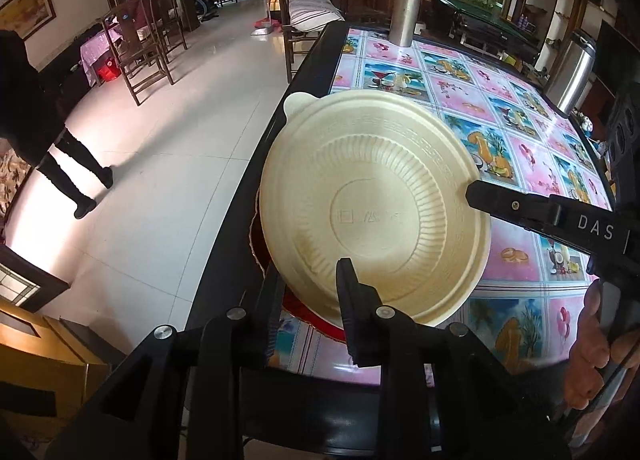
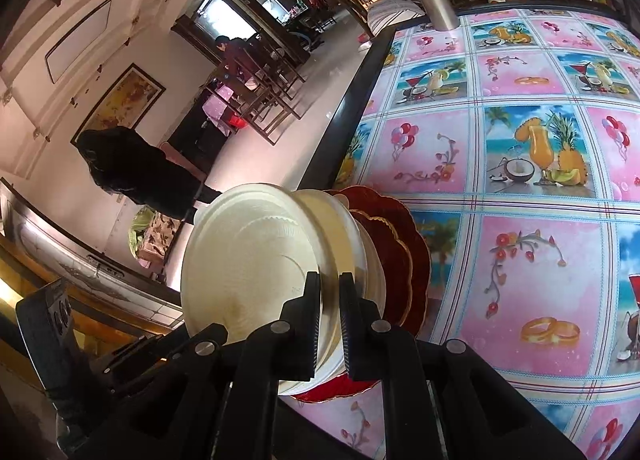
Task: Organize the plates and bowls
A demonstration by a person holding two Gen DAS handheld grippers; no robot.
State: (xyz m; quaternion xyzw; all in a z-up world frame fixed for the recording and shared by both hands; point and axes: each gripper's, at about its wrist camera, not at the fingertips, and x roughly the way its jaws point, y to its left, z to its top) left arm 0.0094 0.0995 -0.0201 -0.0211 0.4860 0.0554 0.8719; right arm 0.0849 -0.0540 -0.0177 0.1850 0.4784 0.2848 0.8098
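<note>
Risk sits at the surface (image 1: 520,108) edge: the cream bowl (image 1: 372,204) lies upside down on a red plate (image 2: 404,248), near the rim and partly overhanging it. The right tongs (image 2: 330,300) pinch the bowl's rim tight. The left tongs (image 1: 308,296) stand slightly spread around the near rim, not visibly pressing. With one narrow pinch, the light bowl could tilt or slip floorward.
</note>
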